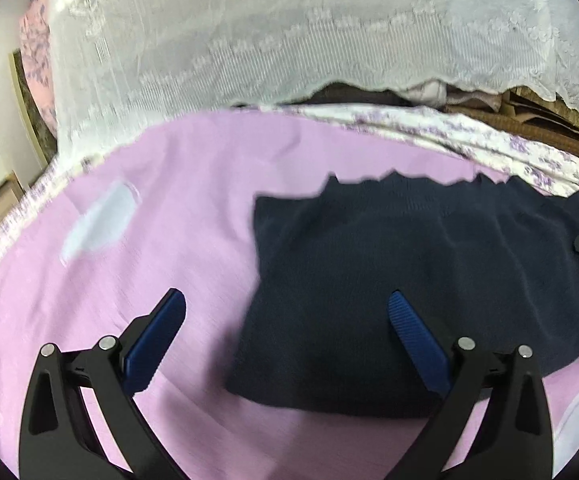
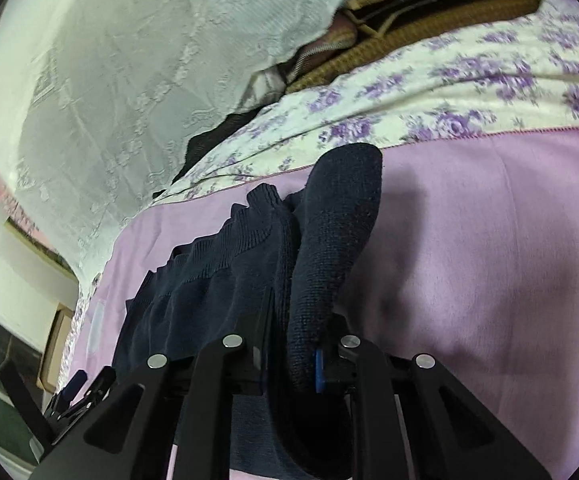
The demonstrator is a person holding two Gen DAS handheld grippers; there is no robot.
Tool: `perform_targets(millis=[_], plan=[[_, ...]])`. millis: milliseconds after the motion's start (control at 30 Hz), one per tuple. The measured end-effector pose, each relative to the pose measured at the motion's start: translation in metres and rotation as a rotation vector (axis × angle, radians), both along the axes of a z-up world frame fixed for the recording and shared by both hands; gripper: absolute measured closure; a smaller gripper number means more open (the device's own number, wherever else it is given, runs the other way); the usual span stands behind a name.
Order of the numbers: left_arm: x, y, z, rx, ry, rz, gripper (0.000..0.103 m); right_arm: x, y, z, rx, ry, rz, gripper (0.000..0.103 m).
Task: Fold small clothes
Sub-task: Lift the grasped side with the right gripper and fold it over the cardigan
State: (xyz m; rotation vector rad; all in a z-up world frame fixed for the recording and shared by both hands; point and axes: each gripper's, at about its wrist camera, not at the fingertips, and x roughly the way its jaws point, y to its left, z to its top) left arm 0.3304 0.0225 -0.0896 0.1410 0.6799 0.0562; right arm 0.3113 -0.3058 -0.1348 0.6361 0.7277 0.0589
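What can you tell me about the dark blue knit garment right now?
The dark blue knit garment is small, with a ribbed, wavy hem. Most of it lies fairly flat on the pink sheet, slightly rumpled. One thick bunched edge is pinched in the right gripper, standing up from the sheet. The left gripper is open just above the garment's near corner, holding nothing. Beyond it are a flowered cloth and white lace.

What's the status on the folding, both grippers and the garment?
Left gripper open, empty, over the pink sheet. Right gripper clamped on a fold of the navy knit garment. Nothing in the way.
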Motion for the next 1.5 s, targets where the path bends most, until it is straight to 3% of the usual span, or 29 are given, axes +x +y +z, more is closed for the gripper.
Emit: perform_targets(millis=[67,300,600,900,1200,1367,1500], plan=[[0.002,0.003,0.004,0.018,-0.016,0.007,0.004,0.000,0.003,0.007,0.000,0.011,-0.012,0.088],[0.016,0.019,-0.003,-0.047,0.041,0.045,0.004,0.003,0.034,0.046,-0.100,0.008,-0.017,0.088],[0.015,0.021,0.000,-0.083,0.041,0.026,0.004,0.000,0.067,0.074,-0.091,-0.002,0.002,0.089],[0.027,0.019,0.008,-0.224,0.092,-0.039,0.004,0.003,0.100,0.085,-0.059,0.003,0.030,0.089],[0.035,-0.011,0.001,-0.137,0.104,-0.097,0.004,0.009,0.149,0.090,-0.073,0.002,0.109,0.089],[0.042,-0.011,-0.003,-0.155,0.126,-0.096,0.005,0.018,0.166,0.082,-0.042,0.015,0.120,0.089],[0.047,-0.003,0.000,-0.118,0.099,-0.043,0.005,0.027,0.178,0.077,-0.003,0.014,0.100,0.089]])
